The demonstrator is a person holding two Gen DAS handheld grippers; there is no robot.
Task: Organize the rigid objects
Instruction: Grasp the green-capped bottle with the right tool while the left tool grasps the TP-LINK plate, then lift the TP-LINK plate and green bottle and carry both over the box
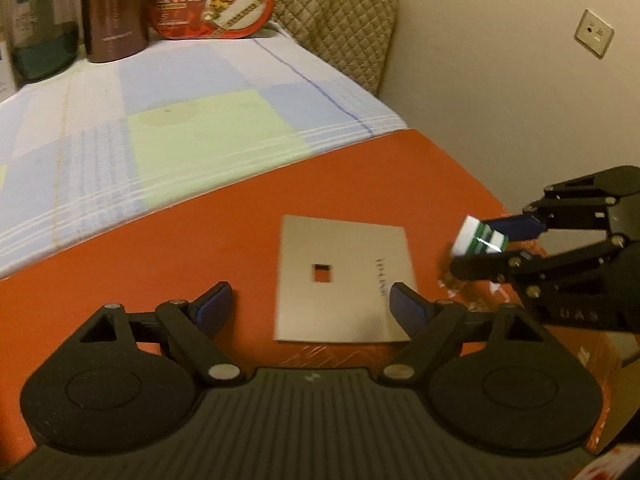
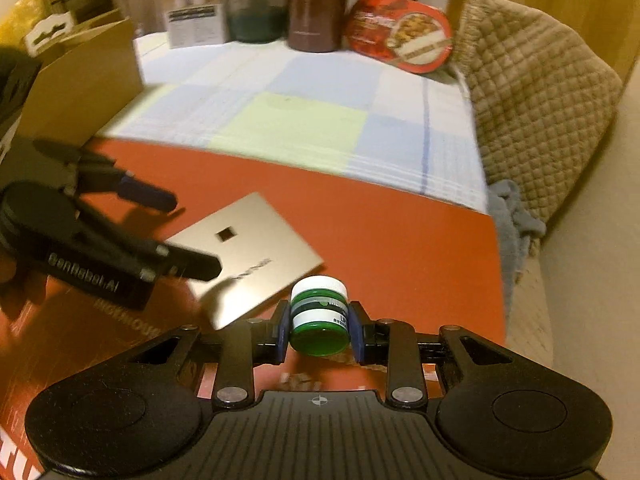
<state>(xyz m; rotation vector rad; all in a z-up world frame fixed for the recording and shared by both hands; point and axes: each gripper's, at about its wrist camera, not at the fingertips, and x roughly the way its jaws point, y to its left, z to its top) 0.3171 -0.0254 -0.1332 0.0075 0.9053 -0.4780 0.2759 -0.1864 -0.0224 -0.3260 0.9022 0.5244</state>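
The right gripper (image 2: 320,326) is clenched on a small green jar (image 2: 319,314) with a white lid — blue pads pressing on both sides of it, the jar tipped so its green base faces the camera. It hangs above the red counter (image 2: 400,232), clear of the surface.

Just ahead and to the left of that gripper lies a flat tan card (image 2: 256,256) with a small square hole cut in it, flat on the red surface.

The left gripper (image 1: 308,300) is spread wide with nothing between its fingers; its right pad (image 1: 404,306) sits over the near edge of the card (image 1: 344,280), though contact cannot be told. From this side the jar (image 1: 480,240) shows off to the right, pinched in the other gripper (image 1: 486,246) — well apart from the card.

Beyond both grippers a checked cloth (image 1: 180,120) covers the far half of the counter. At its back edge stand a brown canister (image 1: 114,12), a dark glass jar (image 1: 42,28) and a red food tray (image 1: 216,2) propped upright. A quilted beige blanket (image 2: 536,92) is heaped to the right.
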